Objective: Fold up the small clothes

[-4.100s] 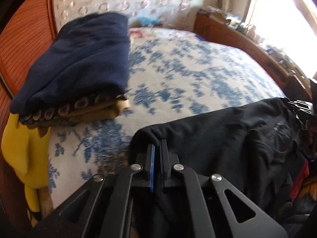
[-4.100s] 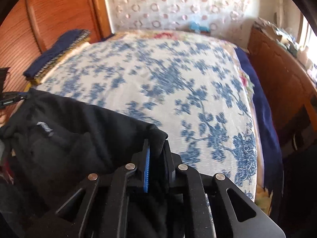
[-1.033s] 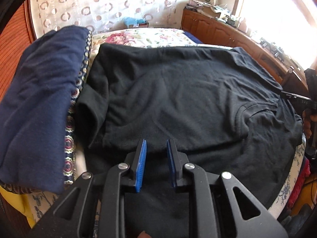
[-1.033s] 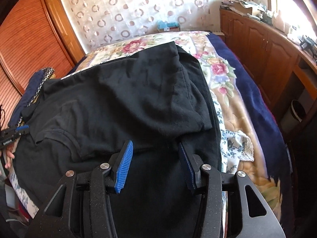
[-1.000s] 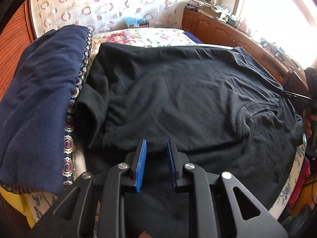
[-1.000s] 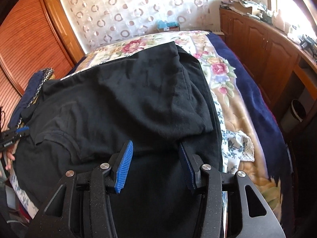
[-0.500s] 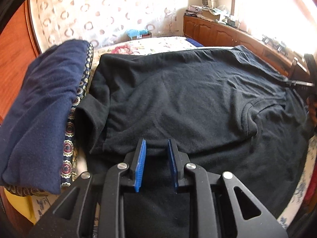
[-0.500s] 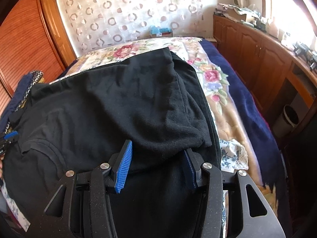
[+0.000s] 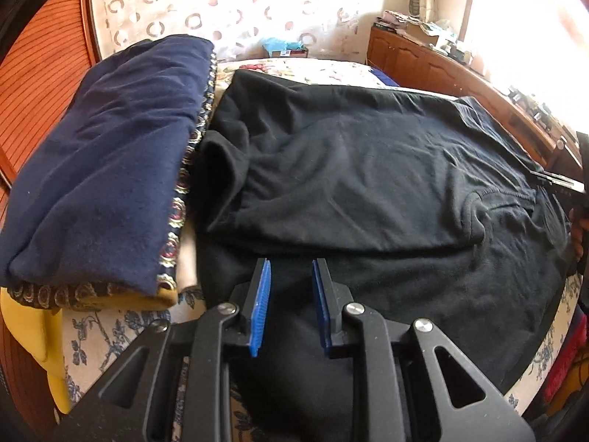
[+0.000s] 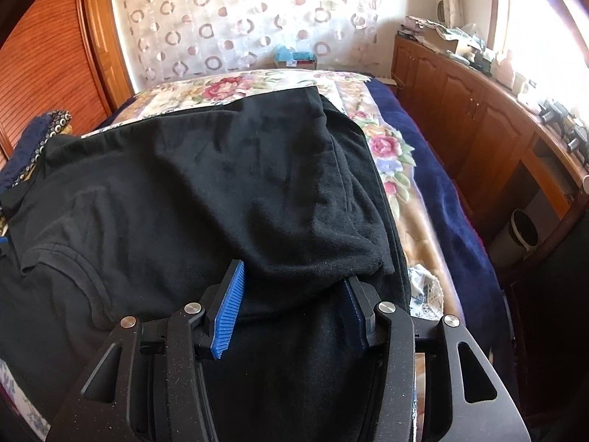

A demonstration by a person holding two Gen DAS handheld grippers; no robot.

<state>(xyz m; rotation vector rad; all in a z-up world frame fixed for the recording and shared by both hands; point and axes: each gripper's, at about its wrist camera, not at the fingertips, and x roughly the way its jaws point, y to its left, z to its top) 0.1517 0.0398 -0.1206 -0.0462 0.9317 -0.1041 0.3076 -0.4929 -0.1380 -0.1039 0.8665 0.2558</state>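
We see a black shirt [image 9: 368, 169] spread flat over the bed [image 10: 401, 169], one sleeve doubled back near its right edge, with a stack of folded clothes [image 9: 103, 169] just beside it on the left. Our left hand-held gripper [image 9: 291, 287] hovers over the shirt's near edge, jaws slightly apart, gripping nothing. Our right hand-held gripper [image 10: 294, 294] stands about half open, its blue pads either side of the folded sleeve's hem without pinching it.

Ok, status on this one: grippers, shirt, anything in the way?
Left gripper open, empty. Right gripper open over folded sleeve. Black shirt spread on bed, partly folded. Folded navy pile touches its left edge.
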